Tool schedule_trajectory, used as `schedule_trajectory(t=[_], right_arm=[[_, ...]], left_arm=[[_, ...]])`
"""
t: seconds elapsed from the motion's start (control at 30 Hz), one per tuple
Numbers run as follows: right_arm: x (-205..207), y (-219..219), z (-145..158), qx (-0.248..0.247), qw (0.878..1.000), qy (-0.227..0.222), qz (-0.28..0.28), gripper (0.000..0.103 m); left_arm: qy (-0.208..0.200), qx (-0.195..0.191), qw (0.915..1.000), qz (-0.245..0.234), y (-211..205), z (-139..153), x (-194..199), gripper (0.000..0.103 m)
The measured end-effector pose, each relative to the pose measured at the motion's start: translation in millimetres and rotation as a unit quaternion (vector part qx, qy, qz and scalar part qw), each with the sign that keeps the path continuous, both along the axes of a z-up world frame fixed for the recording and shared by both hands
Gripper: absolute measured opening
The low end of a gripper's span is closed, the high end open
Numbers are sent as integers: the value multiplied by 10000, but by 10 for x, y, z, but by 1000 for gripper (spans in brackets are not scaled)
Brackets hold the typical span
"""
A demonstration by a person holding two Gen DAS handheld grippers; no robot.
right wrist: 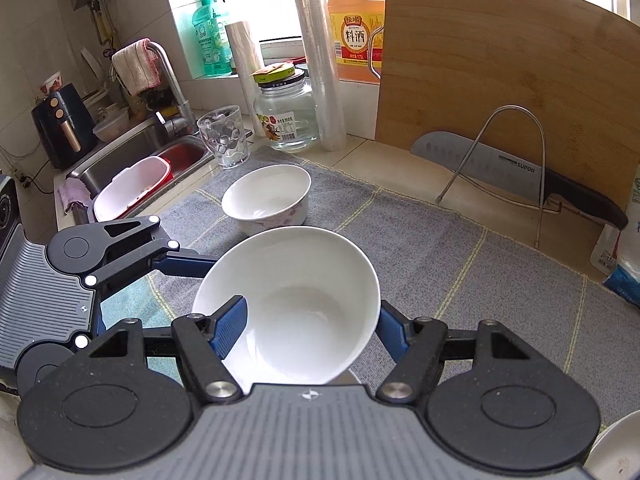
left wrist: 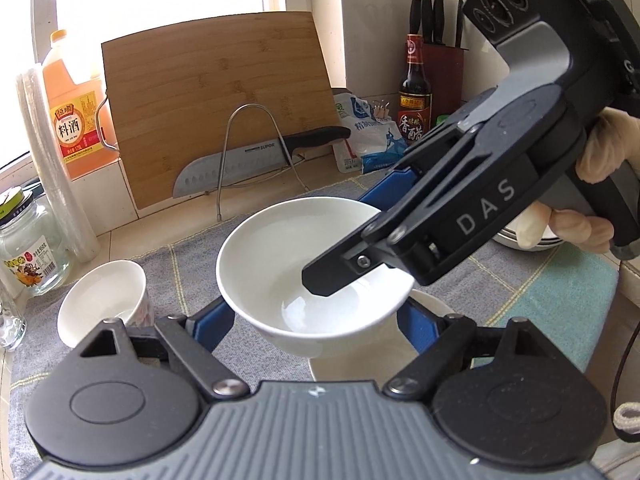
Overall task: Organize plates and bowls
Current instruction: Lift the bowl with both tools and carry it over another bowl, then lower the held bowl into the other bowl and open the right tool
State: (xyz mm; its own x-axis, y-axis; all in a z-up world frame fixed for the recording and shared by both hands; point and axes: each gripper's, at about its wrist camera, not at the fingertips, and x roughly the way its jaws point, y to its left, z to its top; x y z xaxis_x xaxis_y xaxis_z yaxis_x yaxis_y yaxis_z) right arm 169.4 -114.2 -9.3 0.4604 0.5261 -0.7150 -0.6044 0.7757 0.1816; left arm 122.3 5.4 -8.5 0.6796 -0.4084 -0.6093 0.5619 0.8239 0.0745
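Bowls: one white bowl (right wrist: 296, 304) is raised above the grey mat (right wrist: 460, 264), clamped by both the left claw (left wrist: 316, 320) and right claw (right wrist: 308, 320). A second bowl (right wrist: 267, 196) rests on the mat nearer the sink (right wrist: 132, 152).

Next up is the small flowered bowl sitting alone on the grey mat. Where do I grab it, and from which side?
Take the small flowered bowl by its rim, one finger inside and one outside. It stands upright with its mouth open and its walls run steep, so a pinch on the thin lip should hold. Come from above on the side facing the grippers: the drinking glass and jar stand behind it.
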Motion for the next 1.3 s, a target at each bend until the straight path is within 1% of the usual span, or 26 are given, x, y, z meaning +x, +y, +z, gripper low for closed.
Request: schedule_trajectory(t=[0.33, 0.6, 0.97, 1.3], right_arm=[[-250, -120, -53, -26, 9999, 95, -133, 75], [-344, -146, -159, -75, 9995, 233, -222, 75], [-385, -144, -298, -182, 9989, 360, -252, 75], [-388, -171, -342, -204, 9987, 367, -284, 75]], left_arm=[[141, -10, 9997, -176, -81, -51, -186, 88], [324, 22, 9990, -294, -114, -119, -244, 88], [520, 65, 9980, -355, -131, -200, -254, 88], [577, 90, 9976, -378, -155, -247, -228, 88]])
